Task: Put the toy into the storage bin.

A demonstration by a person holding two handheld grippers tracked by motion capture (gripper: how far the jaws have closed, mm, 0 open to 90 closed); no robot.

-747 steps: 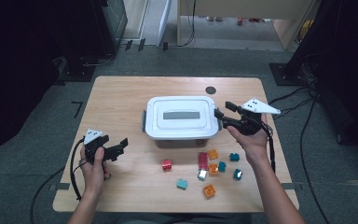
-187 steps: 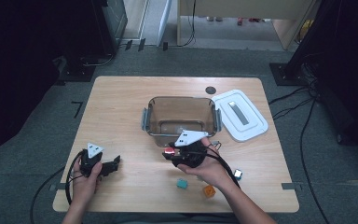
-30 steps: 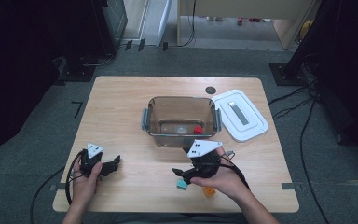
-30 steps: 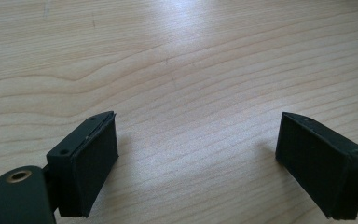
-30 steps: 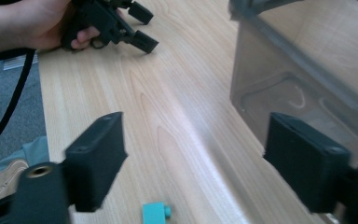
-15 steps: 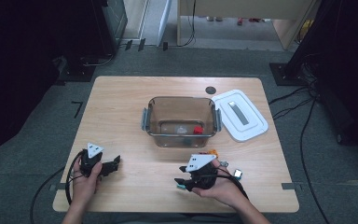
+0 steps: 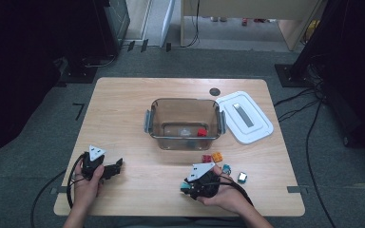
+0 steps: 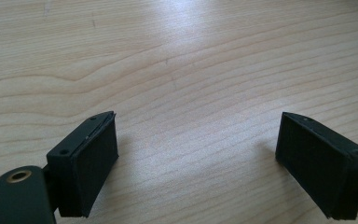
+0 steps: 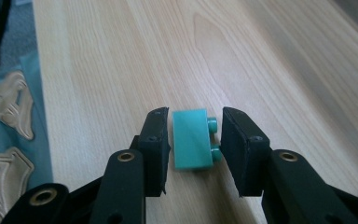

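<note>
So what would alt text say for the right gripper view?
A teal toy brick lies on its side between the right gripper's two black jaws, which bracket it closely with slim gaps showing. Pale wooden table stretches beyond.

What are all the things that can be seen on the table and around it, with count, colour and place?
Table: one, light wood, middle of the high view.
Box: one, clear brownish, open, table centre.
Lid: one, white, flat on the table beside the box.
Red brick: one, inside the box.
Loose bricks: about four, red, orange, teal and one pale, in front of the box.
Teal brick: one, between the right jaws, gaps visible on both sides.
Left gripper: black, jaws wide apart over bare wood.
Right gripper: black, near the front edge.
</note>
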